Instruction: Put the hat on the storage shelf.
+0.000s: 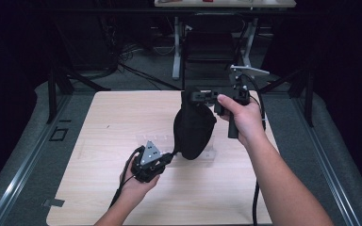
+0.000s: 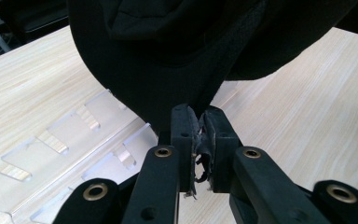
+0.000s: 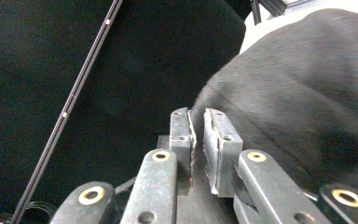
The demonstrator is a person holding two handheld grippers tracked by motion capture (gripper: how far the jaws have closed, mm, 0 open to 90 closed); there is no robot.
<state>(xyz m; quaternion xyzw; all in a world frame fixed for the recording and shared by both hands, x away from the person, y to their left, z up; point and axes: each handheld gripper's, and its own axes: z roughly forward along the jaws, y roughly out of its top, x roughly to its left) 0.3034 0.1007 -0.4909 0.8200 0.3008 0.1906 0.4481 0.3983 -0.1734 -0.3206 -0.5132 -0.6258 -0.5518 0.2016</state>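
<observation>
A black cloth bag (image 1: 193,127) hangs upright over the middle of the light wooden table (image 1: 118,113). My right gripper (image 1: 192,96) holds its top from the right, jaws shut on the cloth (image 3: 298,93), with a thin slit left between the pads (image 3: 199,128). My left gripper (image 1: 171,155) comes in low from the left and is shut on the bag's lower edge. In the left gripper view a fold of black fabric (image 2: 168,56) is pinched between the pads (image 2: 200,128). A clear acrylic rack (image 1: 156,139) lies flat on the table under the bag.
The clear rack (image 2: 65,135) has raised slotted tabs just left of my left jaws. Beyond the table's far edge stand a dark chair (image 1: 209,42) and white desk legs (image 1: 176,47). Black stand legs (image 1: 59,80) rise at the far left corner.
</observation>
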